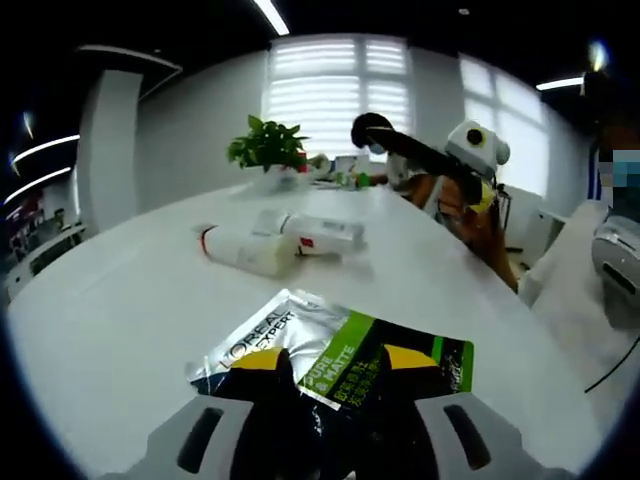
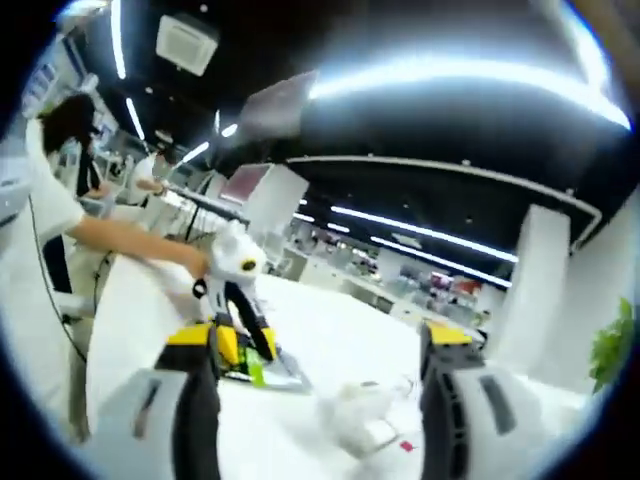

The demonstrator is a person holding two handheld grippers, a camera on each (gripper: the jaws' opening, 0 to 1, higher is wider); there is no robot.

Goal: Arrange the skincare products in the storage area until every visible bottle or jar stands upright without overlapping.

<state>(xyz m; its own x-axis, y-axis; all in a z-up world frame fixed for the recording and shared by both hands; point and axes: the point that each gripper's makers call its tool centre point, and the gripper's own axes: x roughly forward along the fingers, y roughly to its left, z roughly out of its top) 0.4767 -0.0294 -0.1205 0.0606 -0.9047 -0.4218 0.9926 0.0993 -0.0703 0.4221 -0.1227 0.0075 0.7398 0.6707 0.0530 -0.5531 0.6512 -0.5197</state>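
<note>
One sachet (image 1: 340,355) in left tongs (image 1: 335,365), two tubes (image 1: 250,248) beyond

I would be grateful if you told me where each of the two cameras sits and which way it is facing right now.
Left gripper view: rides on the left gripper, low over the white table, facing the window; its yellow-tipped jaws close on a silver, green and black L'Oreal sachet, with white tubes lying beyond.
Right gripper view: rides on the right gripper, tilted across the office; its jaws stand wide apart, and a person's arm reaches in at left.
Shared: the sachet, the table and the left gripper appear in both.
</note>
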